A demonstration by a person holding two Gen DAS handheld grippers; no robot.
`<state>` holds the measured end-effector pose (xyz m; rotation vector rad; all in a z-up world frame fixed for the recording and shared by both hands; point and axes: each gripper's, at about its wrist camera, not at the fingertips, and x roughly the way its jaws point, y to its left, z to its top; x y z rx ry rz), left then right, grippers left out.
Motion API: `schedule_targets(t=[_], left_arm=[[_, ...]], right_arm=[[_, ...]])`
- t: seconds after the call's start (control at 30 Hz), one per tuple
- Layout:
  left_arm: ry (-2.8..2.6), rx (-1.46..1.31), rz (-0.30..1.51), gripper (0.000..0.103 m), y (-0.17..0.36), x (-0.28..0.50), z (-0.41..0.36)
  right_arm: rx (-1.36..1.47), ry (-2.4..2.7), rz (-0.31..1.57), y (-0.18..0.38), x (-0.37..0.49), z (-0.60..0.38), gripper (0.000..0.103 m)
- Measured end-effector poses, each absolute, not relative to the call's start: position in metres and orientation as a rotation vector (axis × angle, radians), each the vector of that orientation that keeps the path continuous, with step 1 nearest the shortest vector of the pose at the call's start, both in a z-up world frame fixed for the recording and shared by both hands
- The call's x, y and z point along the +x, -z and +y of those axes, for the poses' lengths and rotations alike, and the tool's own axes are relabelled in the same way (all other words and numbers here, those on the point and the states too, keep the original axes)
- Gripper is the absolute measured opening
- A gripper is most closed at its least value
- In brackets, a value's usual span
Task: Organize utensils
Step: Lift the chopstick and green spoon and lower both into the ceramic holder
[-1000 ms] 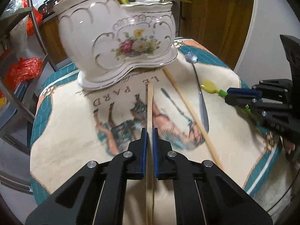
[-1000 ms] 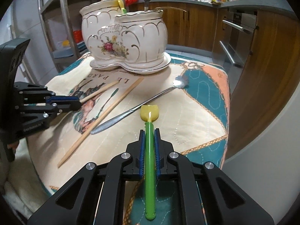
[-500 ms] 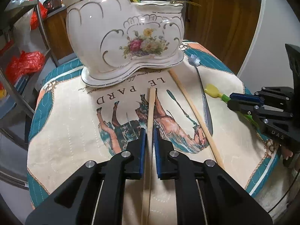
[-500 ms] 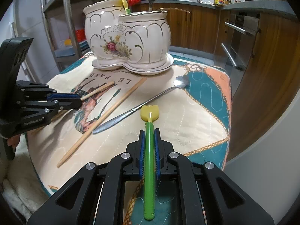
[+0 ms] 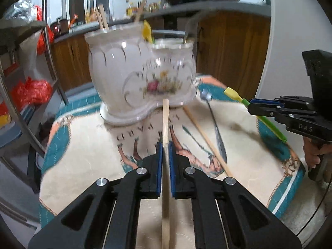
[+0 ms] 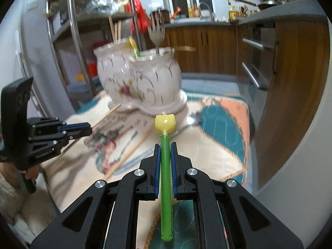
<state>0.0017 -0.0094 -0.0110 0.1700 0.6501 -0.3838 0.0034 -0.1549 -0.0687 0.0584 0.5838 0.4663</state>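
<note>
Left wrist view: your left gripper [image 5: 164,145] is pinching a wooden chopstick [image 5: 165,124] between its blue pads, stick pointing at the ceramic utensil holder [image 5: 141,78]. The holder is white with gold trim and a flower print, two compartments, standing on the cloth-covered table [image 5: 83,166]. The cloth is cream with teal and peach borders and a printed horse picture with lettering. Lying on it, right of your stick: a second chopstick [image 5: 207,141] and a metal spoon [image 5: 215,128], close together. At right your right gripper [image 5: 252,105] is clamped on a green-handled scoop [image 5: 232,94] with a yellow head, held clear of the cloth; a hand [image 5: 313,153] grips its handle.

Right wrist view: the same green scoop [image 6: 165,166] sits pinched between the pads. Holder [image 6: 145,83] ahead, blurred; a fork [image 6: 156,33] stands tines-up in the near compartment, chopsticks [image 6: 115,29] and a yellow-headed utensil [image 6: 132,43] further back, exact compartment unclear. Room: wooden kitchen cabinets [image 6: 207,47], dark countertop [image 6: 280,14] with clutter, an oven front [image 6: 257,62] at right, a metal shelf rack [image 6: 72,31] with red bags at left.
</note>
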Motion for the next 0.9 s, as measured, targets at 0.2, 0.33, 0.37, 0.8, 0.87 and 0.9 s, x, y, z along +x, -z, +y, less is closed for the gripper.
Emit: schedule_targets(t=[0.2, 0.33, 0.37, 0.8, 0.87, 0.9], left_arm=[[0.395, 0.119, 0.510, 0.006, -0.013, -0.011, 0.008], [0.391, 0.068, 0.438, 0.006, -0.031, -0.014, 0.024], [0.393, 0.052, 0.419, 0.006, -0.035, -0.014, 0.028], [0.380, -0.113, 0.230, 0.006, -0.099, 0.015, 0.066], [0.382, -0.143, 0.216, 0.006, -0.107, 0.029, 0.068], [0.383, -0.161, 0.207, 0.006, -0.110, 0.035, 0.069]], right_arm=[[0.095, -0.489, 0.450, 0.052, -0.010, -0.156, 0.010], [0.129, -0.489, 0.382, 0.040, -0.014, -0.157, 0.010], [0.137, -0.489, 0.369, 0.036, -0.014, -0.157, 0.010], [0.226, -0.520, 0.151, -0.035, 0.023, -0.148, 0.010], [0.242, -0.541, 0.133, -0.044, 0.036, -0.143, 0.010], [0.247, -0.545, 0.126, -0.047, 0.042, -0.141, 0.010]])
